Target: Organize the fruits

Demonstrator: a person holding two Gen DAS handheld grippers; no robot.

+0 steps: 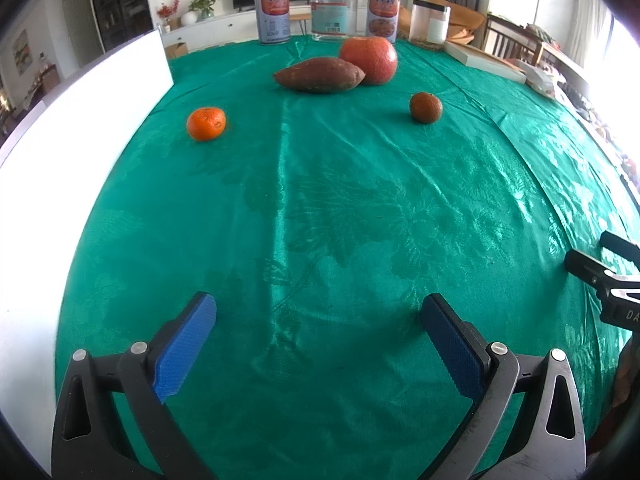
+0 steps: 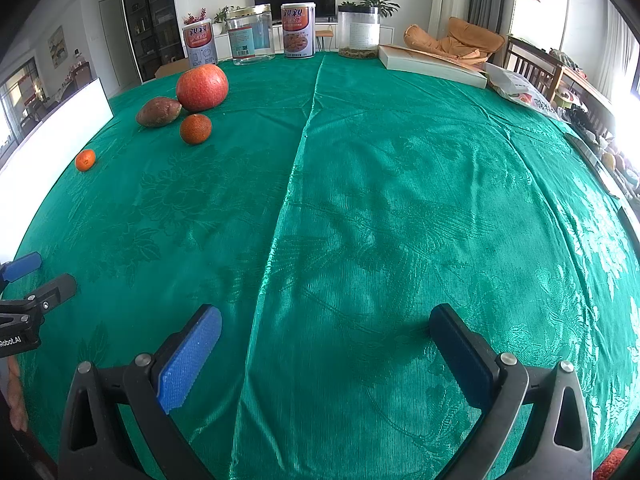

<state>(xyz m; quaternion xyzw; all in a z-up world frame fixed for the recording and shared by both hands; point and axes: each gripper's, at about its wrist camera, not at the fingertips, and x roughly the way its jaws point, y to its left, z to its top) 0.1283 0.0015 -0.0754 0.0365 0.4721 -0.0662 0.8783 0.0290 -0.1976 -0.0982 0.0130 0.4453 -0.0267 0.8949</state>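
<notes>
Hanging low over the green tablecloth, the left gripper has its blue pads spread wide, holding nothing. The right gripper is spread wide and empty too. Far ahead, a sweet potato lies on its side, long way running left to right, touching a big red-orange fruit. One mandarin sits left, a darker mandarin right.

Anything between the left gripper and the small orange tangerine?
No. Only bare green tablecloth lies between the open left gripper and the tangerine, as the left wrist view shows.
</notes>
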